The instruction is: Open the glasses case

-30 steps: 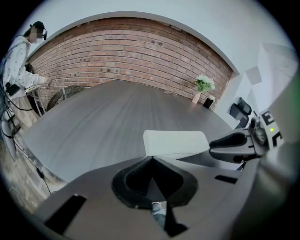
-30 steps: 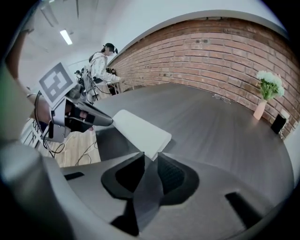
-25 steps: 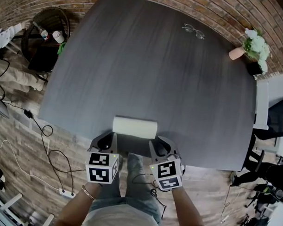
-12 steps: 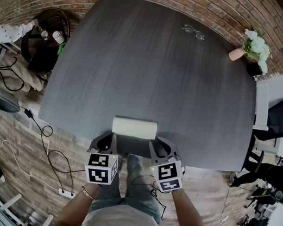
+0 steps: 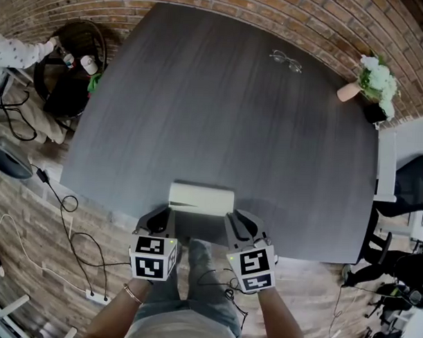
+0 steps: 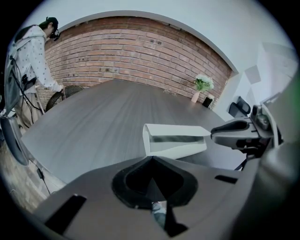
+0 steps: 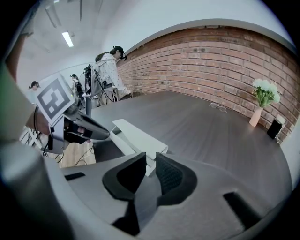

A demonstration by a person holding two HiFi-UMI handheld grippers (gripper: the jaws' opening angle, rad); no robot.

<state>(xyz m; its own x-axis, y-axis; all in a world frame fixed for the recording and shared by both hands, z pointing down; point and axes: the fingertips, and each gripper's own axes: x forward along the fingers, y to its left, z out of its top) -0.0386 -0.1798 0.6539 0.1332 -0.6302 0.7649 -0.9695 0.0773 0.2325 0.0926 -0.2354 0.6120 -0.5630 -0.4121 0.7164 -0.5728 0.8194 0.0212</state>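
A long white glasses case lies crosswise on the dark table, close to its near edge. In the left gripper view the case shows a triangular end, and in the right gripper view the case lies just ahead. My left gripper sits at the case's near left corner, its jaws meeting at the tips. My right gripper sits at the near right corner with its jaws nearly together. Neither one grips the case.
A pair of glasses lies at the table's far side. A vase of white flowers stands at the far right corner. A person stands by a wicker chair to the left. Cables run over the floor.
The head view has shifted a little, so case and grippers sit slightly lower in it. The grippers stay just behind the case.
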